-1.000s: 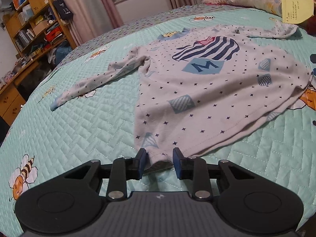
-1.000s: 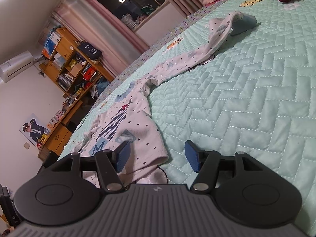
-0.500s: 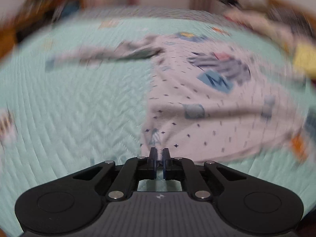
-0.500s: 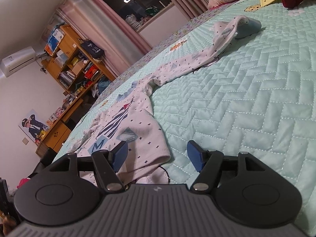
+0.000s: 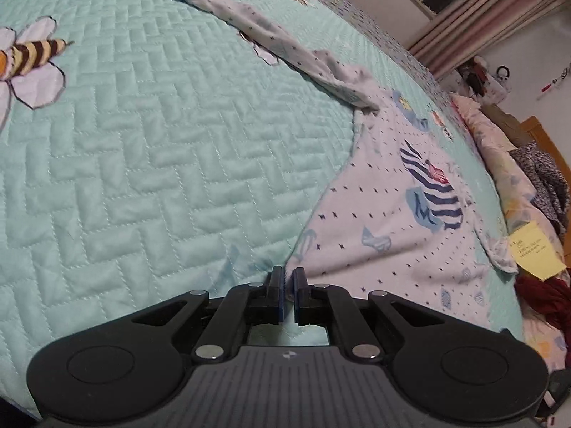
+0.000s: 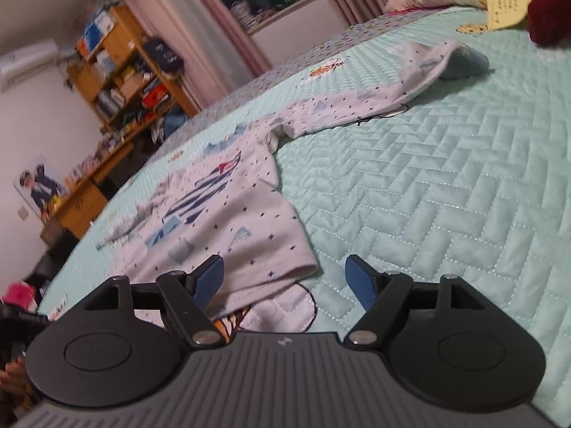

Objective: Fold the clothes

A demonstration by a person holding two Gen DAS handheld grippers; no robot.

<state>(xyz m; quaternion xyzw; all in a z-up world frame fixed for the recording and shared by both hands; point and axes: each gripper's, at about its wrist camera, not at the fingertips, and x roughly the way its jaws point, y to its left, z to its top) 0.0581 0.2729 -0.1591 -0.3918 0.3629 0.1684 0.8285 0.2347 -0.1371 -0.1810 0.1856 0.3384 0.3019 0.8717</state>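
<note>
A white long-sleeved shirt (image 5: 374, 221) with dark dots and a striped "M" print lies face up on the mint quilted bedspread (image 5: 160, 160), both sleeves spread out. My left gripper (image 5: 288, 278) is shut on one corner of the shirt's hem, and the cloth pulls taut toward it. In the right wrist view the same shirt (image 6: 228, 224) lies ahead on the left. My right gripper (image 6: 283, 267) is low over the bed with its jaws opening. The other hem corner lies between its fingers, and the pads do not press on it.
Pillows (image 5: 499, 135), a yellow note (image 5: 535, 249) and a dark red cloth (image 5: 542, 296) lie along the head of the bed. Wooden shelves (image 6: 121, 71) and a desk stand past the bed's far side. Bee pictures (image 5: 32, 57) mark the bedspread.
My left gripper closed on the hem corner, then rolled and moved sideways, so the shirt now lies to its right. The right gripper's jaws spread wider over the other corner.
</note>
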